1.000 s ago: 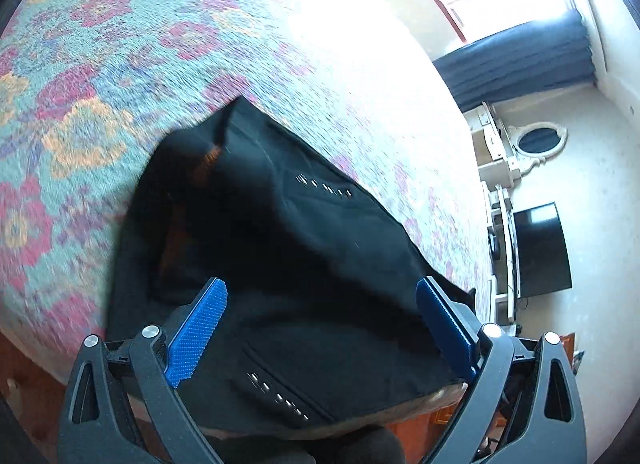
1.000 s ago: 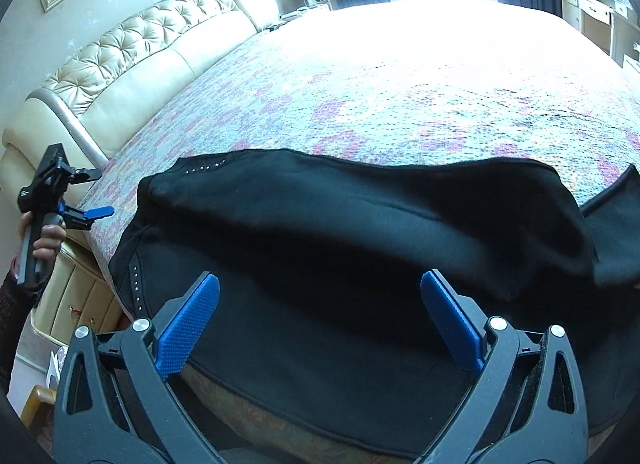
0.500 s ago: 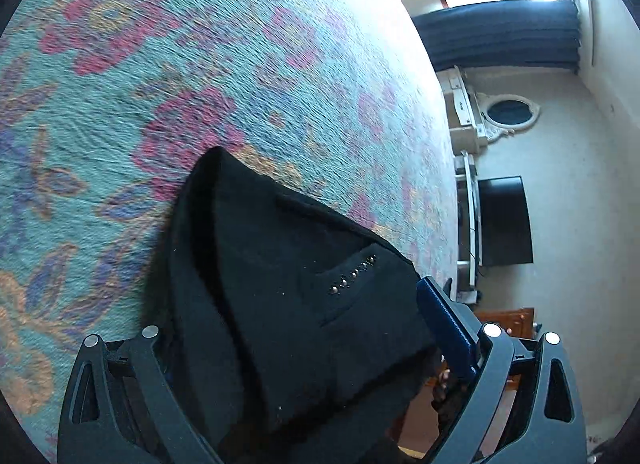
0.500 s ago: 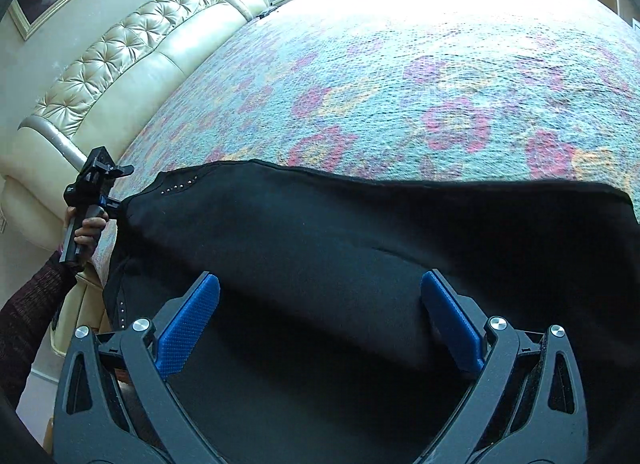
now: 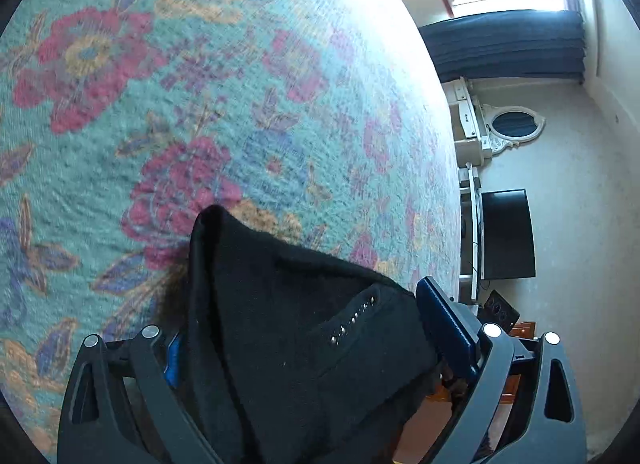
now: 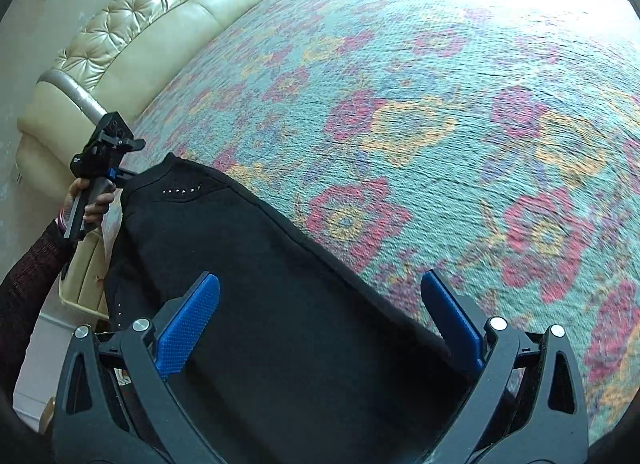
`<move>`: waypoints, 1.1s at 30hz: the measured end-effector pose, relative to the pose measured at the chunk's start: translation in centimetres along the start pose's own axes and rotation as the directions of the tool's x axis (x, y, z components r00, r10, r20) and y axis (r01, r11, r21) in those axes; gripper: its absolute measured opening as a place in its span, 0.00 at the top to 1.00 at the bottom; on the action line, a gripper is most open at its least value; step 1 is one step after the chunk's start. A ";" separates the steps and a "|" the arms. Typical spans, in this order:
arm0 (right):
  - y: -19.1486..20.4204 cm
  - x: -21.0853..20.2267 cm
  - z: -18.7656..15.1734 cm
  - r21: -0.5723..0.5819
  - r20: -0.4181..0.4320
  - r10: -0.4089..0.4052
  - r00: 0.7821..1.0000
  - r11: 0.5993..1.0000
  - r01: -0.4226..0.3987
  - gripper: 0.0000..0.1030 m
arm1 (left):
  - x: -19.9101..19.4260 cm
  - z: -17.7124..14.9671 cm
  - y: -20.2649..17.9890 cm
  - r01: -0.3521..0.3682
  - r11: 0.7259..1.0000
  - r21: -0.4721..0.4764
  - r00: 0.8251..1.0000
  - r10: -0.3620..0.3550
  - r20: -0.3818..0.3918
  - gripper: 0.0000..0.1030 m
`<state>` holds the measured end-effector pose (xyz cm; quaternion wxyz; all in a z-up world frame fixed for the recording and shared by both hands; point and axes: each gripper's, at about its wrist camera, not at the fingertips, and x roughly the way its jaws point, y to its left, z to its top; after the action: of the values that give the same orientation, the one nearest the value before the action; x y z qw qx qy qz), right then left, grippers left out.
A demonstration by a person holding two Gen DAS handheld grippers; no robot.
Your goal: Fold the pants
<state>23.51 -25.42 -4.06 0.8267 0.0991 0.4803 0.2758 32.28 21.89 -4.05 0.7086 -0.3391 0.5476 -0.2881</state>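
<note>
Black pants point(image 6: 256, 284) with a row of small studs lie along the near edge of a floral bedspread point(image 6: 440, 123). In the left wrist view the pants' studded corner point(image 5: 304, 324) fills the space between the wide-apart blue pads of my left gripper point(image 5: 308, 328); the left pad is mostly hidden under cloth. My right gripper point(image 6: 320, 304) stands open with the pants' fabric lying between its pads point(image 6: 188, 324). The left gripper point(image 6: 108, 151) also shows at the pants' far corner in the right wrist view.
A cream tufted headboard point(image 6: 160, 23) runs along the bed's far left. Beside the bed stand a cream dresser with an oval mirror point(image 5: 516, 127), a black screen point(image 5: 506, 236) and a dark blue curtain point(image 5: 504, 47) under a bright window.
Both grippers have moved forward over the bed. The pants' corner has come in between the left gripper's pads, and the pants have been drawn out along the bed edge.
</note>
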 end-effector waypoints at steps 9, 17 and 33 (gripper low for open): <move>0.8 3.7 0.6 -0.118 -0.166 -0.029 0.986 0.993 0.009 0.04 | 2.0 -1.0 -0.1 -0.077 0.990 0.117 0.996 0.082 -0.033 0.81; 0.2 3.1 0.8 -0.086 -0.203 -0.060 0.977 0.995 0.043 0.90 | 1.4 0.0 1.4 -0.039 0.995 0.090 0.999 0.036 0.027 0.86; 10.7 -6.9 -5.7 -0.259 0.148 -0.158 0.976 0.947 0.193 0.92 | -3.8 -6.9 -5.7 0.273 0.903 0.331 0.950 -0.308 0.057 0.89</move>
<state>12.17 -20.89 2.70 0.8822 -0.0411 0.3922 0.2575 24.47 20.25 1.53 0.7315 -0.3128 0.3980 -0.4568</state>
